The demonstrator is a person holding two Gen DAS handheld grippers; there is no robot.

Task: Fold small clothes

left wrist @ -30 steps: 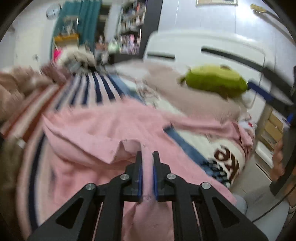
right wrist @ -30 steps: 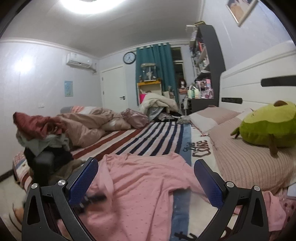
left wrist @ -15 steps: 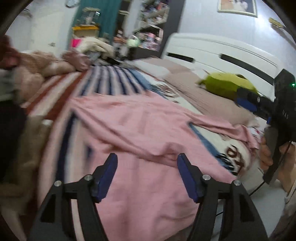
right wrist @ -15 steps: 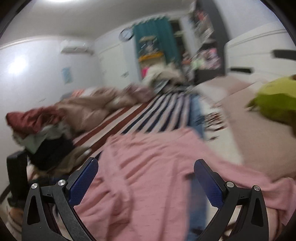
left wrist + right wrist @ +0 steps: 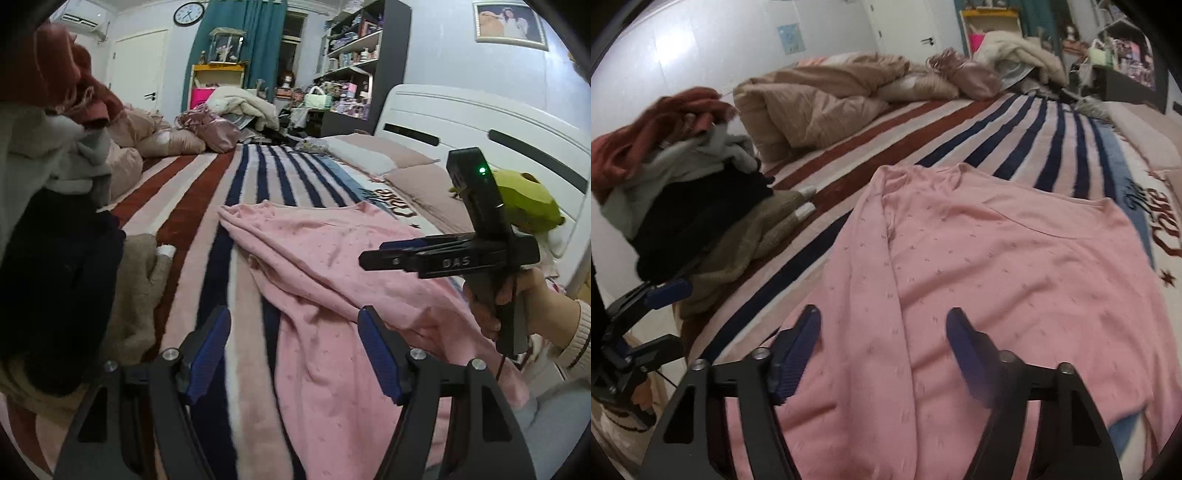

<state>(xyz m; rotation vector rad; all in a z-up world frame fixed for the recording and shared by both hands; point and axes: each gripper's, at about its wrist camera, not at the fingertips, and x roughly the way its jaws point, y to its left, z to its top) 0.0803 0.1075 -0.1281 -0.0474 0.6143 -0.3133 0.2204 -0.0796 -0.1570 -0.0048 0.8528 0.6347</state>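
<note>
A pink top [image 5: 997, 266] lies spread on the striped blanket [image 5: 207, 206]. The left gripper [image 5: 295, 347] and right gripper [image 5: 882, 347] both hover over it, jaws apart and holding nothing. Only the left view shows the green plush [image 5: 524, 199] at 3 o'clock; the right view shows the clothes pile [image 5: 683, 192] whole at 9 o'clock.

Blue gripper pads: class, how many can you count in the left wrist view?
3: two on the open left gripper at bottom, one edge-on on the right gripper at right; its other pad is probably hidden.

Pink garment [image 5: 979, 280] runs off the bed's near edge, hem cut off; shelf items [image 5: 347, 55] too small to tell.
</note>
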